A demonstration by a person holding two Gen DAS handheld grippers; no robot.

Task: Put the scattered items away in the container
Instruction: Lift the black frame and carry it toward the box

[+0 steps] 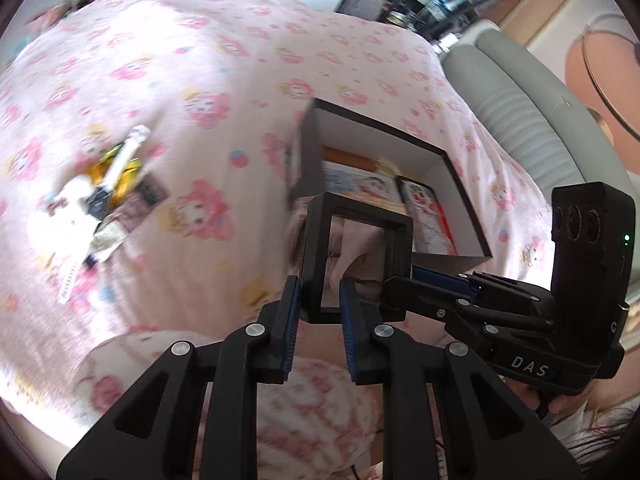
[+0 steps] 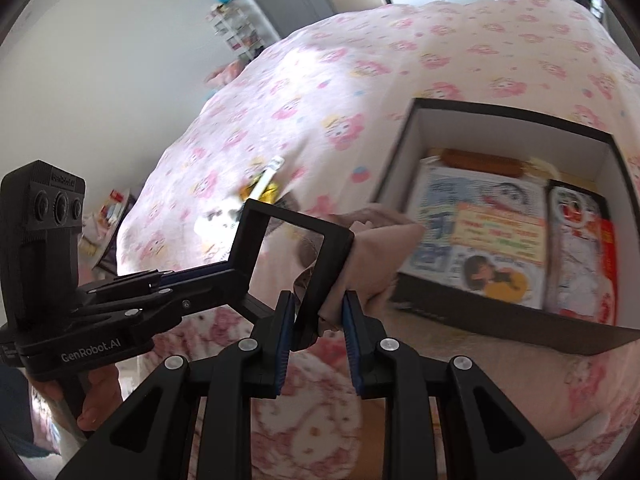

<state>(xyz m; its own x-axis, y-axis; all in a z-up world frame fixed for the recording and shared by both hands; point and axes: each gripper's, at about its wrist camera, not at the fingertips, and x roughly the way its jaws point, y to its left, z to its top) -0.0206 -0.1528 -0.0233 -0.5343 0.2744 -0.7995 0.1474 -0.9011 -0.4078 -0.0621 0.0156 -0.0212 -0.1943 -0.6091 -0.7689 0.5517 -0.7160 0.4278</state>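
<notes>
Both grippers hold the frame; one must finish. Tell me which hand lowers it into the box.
Right, probably: the right gripper clamps the black frame on the edge nearest the box; the left gripper holds the far edge.

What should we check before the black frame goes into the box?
1. Left tongs shut on the black frame: ok.
2. Right tongs shut on the frame: ok, though a beige cloth seems pinched in too.
3. Box open on top: ok.
4. Frame over the box: not ok, it hangs short of the near wall.
5. Room inside: cannot tell, booklets cover the bottom.
6. Bed tidy: not ok, a pile lies on the sheet.
</notes>
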